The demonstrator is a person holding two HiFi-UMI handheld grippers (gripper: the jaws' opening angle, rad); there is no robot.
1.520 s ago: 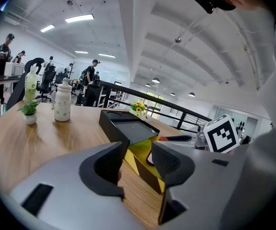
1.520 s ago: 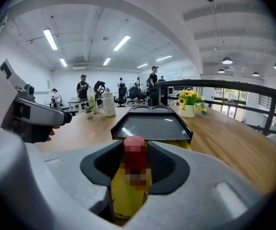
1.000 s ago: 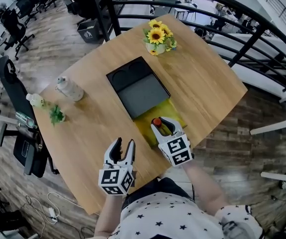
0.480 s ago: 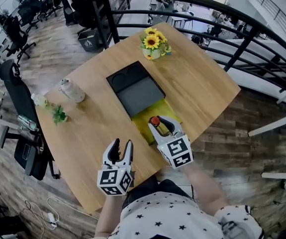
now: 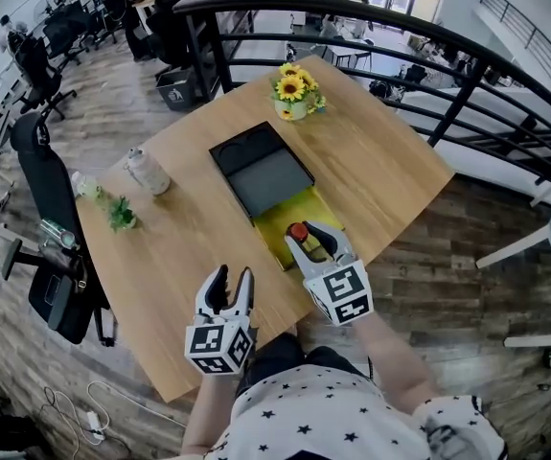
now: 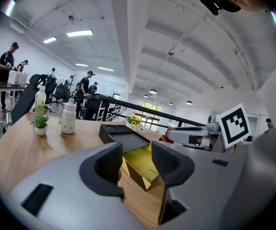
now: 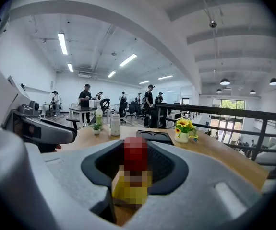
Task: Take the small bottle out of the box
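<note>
The small bottle [image 5: 299, 231], red-capped with a yellow body, is gripped upright in my right gripper [image 5: 310, 241], just above the near end of the box. In the right gripper view the bottle [image 7: 135, 158] stands between both pads. The box is a black lid [image 5: 261, 173] with a yellow tray [image 5: 287, 214] sticking out from under it toward me. My left gripper [image 5: 229, 287] hovers over the table's near edge, left of the box, open with nothing in it. In the left gripper view its jaws [image 6: 137, 163] frame the yellow tray [image 6: 138, 153].
A sunflower vase [image 5: 294, 95] stands at the table's far corner. A white bottle [image 5: 147, 172], a small potted plant [image 5: 120, 215] and a pale bottle [image 5: 83, 186] sit at the left edge. A black railing [image 5: 467, 94] runs behind; an office chair [image 5: 50, 209] stands left.
Both grippers have risen a little from the table, the right one carrying the bottle up with it. The jaws keep the same spread.
</note>
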